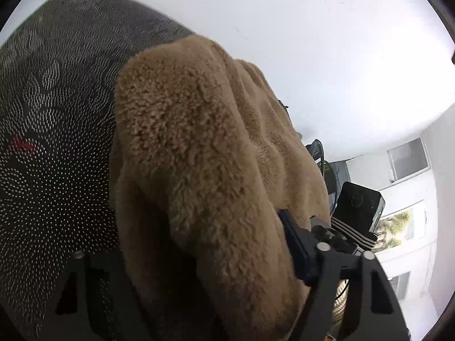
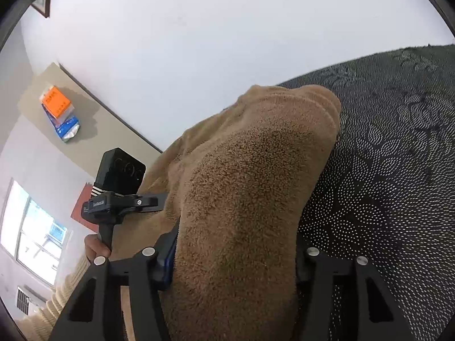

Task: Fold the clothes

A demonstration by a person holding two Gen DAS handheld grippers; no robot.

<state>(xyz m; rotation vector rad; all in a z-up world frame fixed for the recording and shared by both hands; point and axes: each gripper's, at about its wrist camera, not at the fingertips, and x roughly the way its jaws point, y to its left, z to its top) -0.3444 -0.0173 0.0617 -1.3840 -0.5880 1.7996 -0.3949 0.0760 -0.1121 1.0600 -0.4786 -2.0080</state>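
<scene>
From the left wrist, a fluffy brown garment (image 1: 199,170) is seen pinched in the left hand-held gripper (image 1: 204,278). It is thick and fuzzy, bunched into soft folds. It hangs up and away from the fingers, in front of a dark dotted cloth (image 1: 57,113).

From the right wrist, the same brown garment (image 2: 241,199) is clamped in the right hand-held gripper (image 2: 233,270). Its long side runs up toward the top right. The left hand-held gripper (image 2: 159,200) is seen biting its far edge.
</scene>
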